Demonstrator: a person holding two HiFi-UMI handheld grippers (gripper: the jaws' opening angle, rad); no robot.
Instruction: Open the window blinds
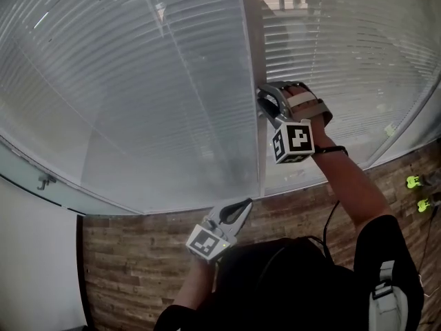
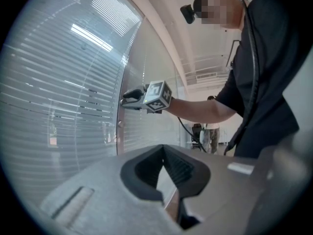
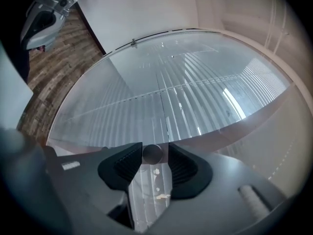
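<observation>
Head view is mostly filled by the white window blinds (image 1: 138, 81). The slats on the left panel lie so close that almost nothing shows through. On the right panel, past the upright frame post (image 1: 253, 61), a hazy strip of outdoors shows near the top, too blurred to read. Brown planking (image 1: 138, 267) runs below the window, and the person's dark torso cuts off its near part.

The right hand-held gripper (image 1: 267, 103) is raised against the post, and from the head view its own body masks the jaws. The right gripper view settles it: the pads are clenched on a small round knob (image 3: 152, 153) standing out from the post, with slats spreading to both sides. The left hand-held gripper (image 1: 242, 207) sits lower and nearer, well apart from the blinds. Its jaws are pressed together at the tips with nothing between them.

At the far right edge, two yellow-green bits (image 1: 413, 182) are partly cut off and too small to name.
</observation>
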